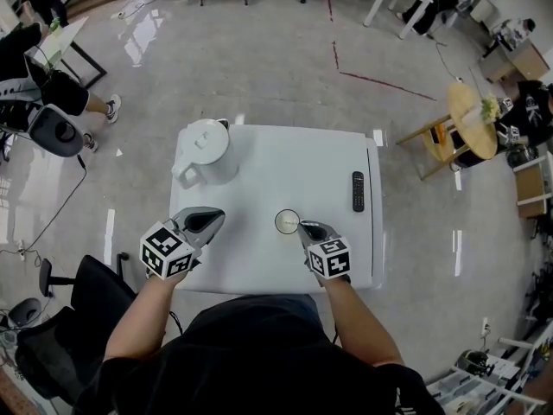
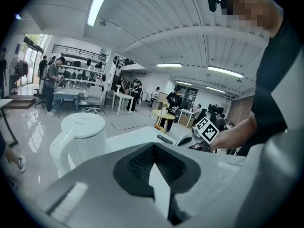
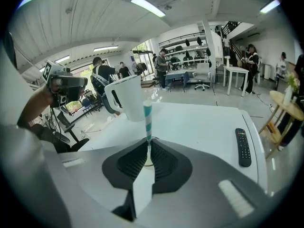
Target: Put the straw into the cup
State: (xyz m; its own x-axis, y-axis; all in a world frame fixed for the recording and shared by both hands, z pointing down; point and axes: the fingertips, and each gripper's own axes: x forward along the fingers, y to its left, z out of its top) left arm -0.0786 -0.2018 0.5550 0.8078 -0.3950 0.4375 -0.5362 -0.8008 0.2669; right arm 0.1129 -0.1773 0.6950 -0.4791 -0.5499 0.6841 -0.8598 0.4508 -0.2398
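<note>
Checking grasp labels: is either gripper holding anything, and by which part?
The right gripper pinches the straw below its striped upper part, which stands free; the left gripper holds nothing.

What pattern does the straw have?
Teal-and-white stripes on the straw; clearest in the right gripper view.
</note>
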